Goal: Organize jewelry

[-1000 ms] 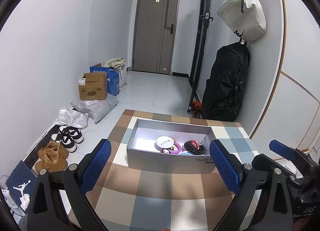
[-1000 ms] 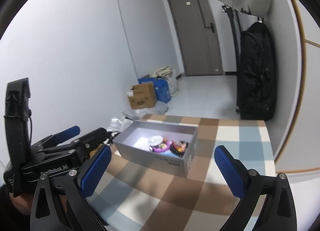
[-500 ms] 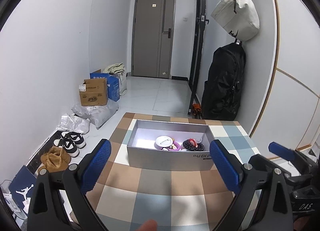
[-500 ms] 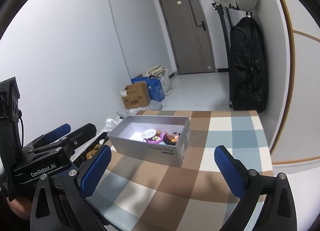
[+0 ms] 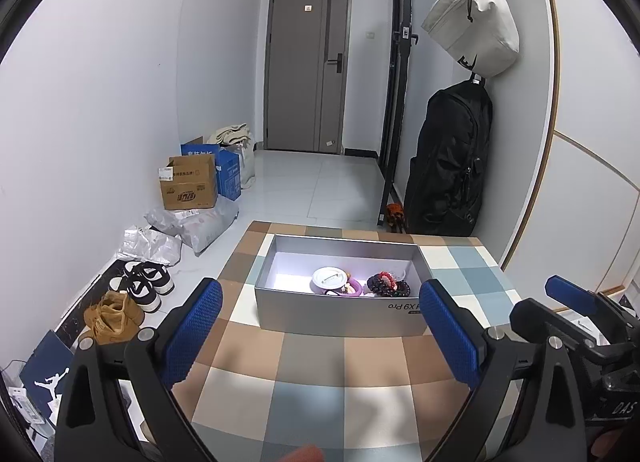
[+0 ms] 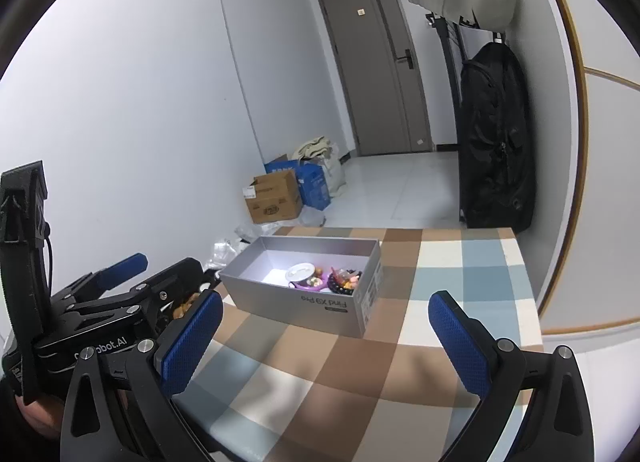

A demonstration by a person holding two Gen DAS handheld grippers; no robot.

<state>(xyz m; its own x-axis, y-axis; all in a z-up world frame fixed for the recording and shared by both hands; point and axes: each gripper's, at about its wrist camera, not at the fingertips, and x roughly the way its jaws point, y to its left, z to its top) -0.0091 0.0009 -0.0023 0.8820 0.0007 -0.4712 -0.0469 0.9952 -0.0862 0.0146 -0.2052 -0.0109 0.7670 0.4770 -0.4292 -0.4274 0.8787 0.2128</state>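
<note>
Jewelry (image 5: 362, 284) heaped in grey box (image 5: 340, 316) on checkered table (image 5: 320, 390); hallway, shoes (image 5: 146, 284) leftward. Left gripper (image 5: 320, 328), right gripper (image 6: 326, 328) gaping wide, empty.

Bg clutter: grey door (image 5: 308, 62) at far end of hallway. Cardboard box (image 5: 188, 182) + blue box (image 5: 228, 174) along left wall, plastic bags (image 5: 200, 222) nr them. Sneakers (image 5: 146, 282), tan boots (image 5: 114, 316) on floor. Black backpack (image 5: 452, 158) on right wall, beige bag (image 5: 472, 22) hung above it.
</note>
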